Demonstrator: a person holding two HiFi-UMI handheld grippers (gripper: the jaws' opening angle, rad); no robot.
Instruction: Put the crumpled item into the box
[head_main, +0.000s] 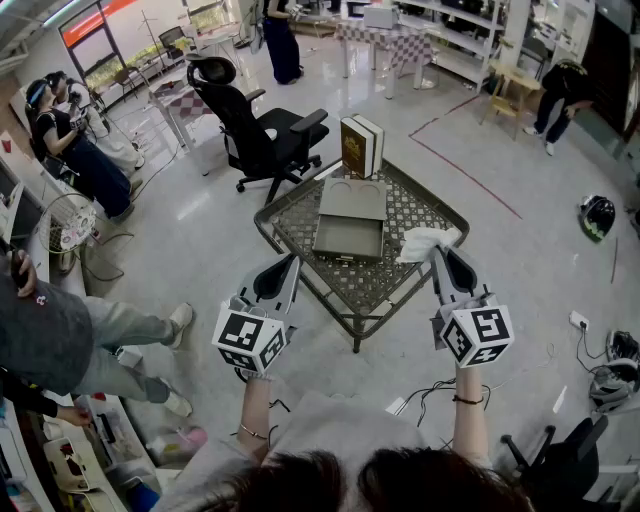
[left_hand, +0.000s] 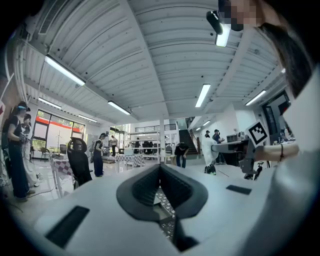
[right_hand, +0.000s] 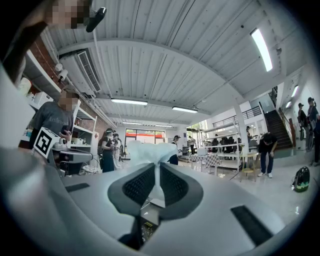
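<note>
The crumpled item (head_main: 424, 241) is a white wad of paper, and my right gripper (head_main: 441, 252) is shut on it and holds it over the table's right edge. In the right gripper view the wad (right_hand: 146, 152) sticks up from between the pads, above the right gripper (right_hand: 156, 172). The box (head_main: 349, 238) is a shallow grey tray with its lid folded back, and it lies open in the middle of the mesh table (head_main: 417, 200), left of the wad. My left gripper (head_main: 291, 262) hovers at the table's near left side, shut with nothing in it. Its left gripper view shows the jaw tips meeting (left_hand: 160, 170).
Two upright books (head_main: 362, 146) stand at the table's far corner. A black office chair (head_main: 262, 128) sits behind the table on the left. People sit and stand at the left and far back. Cables and a helmet (head_main: 597, 215) lie on the floor to the right.
</note>
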